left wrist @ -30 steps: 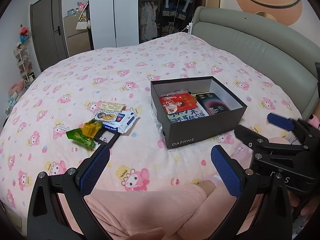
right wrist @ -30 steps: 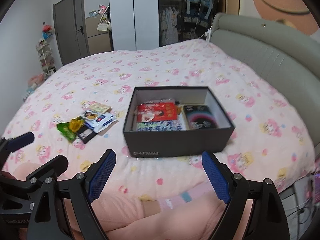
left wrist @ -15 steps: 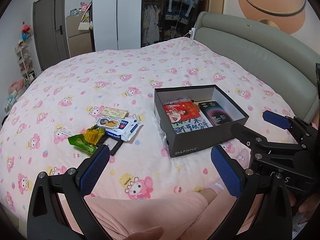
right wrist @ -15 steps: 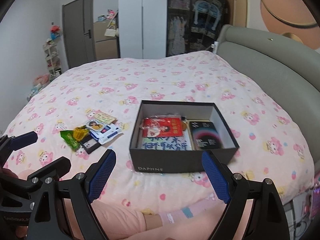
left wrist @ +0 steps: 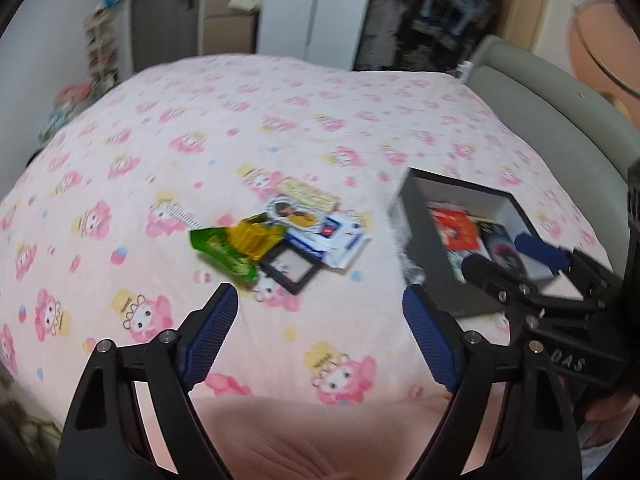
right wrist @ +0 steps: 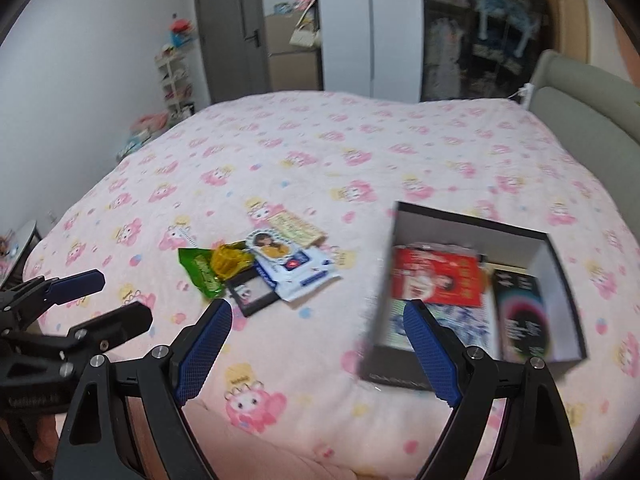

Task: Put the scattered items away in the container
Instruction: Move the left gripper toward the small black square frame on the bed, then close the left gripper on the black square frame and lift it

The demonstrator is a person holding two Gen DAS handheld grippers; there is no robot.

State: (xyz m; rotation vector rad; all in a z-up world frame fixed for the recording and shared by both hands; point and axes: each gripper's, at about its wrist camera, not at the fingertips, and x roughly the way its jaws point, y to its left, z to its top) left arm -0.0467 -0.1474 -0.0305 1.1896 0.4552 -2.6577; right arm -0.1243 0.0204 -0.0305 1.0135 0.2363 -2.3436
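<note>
Both hand-held grippers, left (left wrist: 320, 336) & right (right wrist: 316, 348), wide open, empty. Green packet (left wrist: 222, 250) prob light, crinkly, slippery; pinch an edge.

My left camera looks forward and down over the bed (left wrist: 248, 128) from its near edge, packets (left wrist: 280, 236) ahead, box (left wrist: 436, 280) to the right. My right camera faces likewise from just beside it; both share these.

"DAS" on right tongs (left wrist: 540, 256)
</note>
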